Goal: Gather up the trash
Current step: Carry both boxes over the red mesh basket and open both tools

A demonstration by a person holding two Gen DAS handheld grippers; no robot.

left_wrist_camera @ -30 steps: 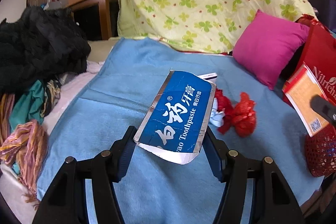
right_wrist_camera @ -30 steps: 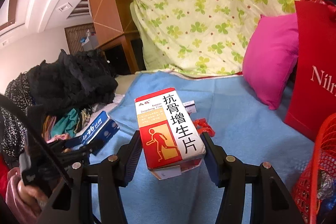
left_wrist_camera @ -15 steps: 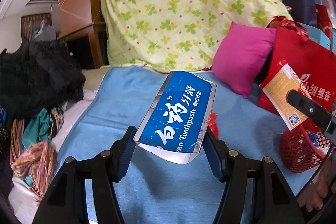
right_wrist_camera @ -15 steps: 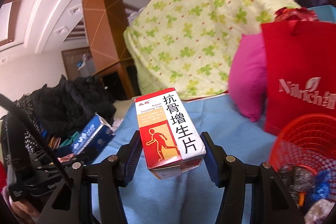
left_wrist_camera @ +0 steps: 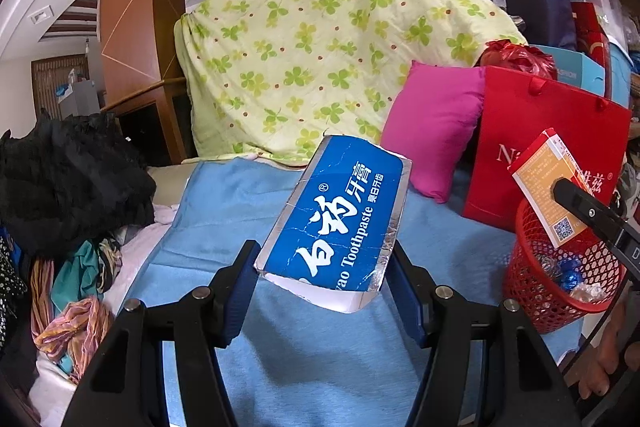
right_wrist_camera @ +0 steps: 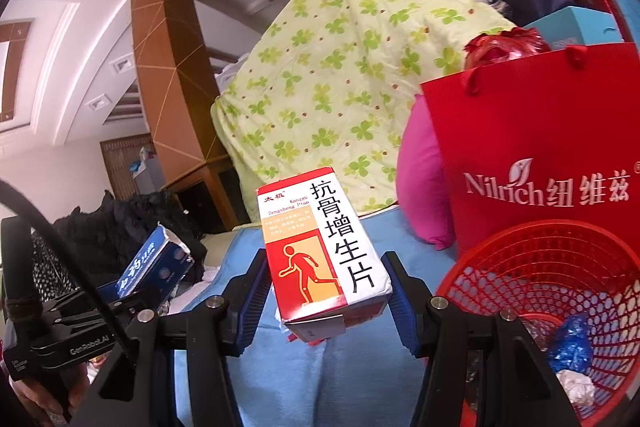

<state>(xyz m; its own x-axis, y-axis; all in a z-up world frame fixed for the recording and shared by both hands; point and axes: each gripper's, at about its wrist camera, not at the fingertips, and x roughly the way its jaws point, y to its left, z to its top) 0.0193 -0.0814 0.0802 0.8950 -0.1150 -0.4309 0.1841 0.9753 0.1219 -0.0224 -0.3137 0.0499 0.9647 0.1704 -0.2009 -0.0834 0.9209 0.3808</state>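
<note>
The left gripper has its jaws clenched on a blue toothpaste box, and the right gripper grasps a red and white medicine box the same way. Both boxes are held in the air above the bed, probably so they can be dropped into the red basket, which stands just at the right and already contains wrappers. Behind it are a red bag, a pink pillow and a clover quilt; clothes lie at the left.
</note>
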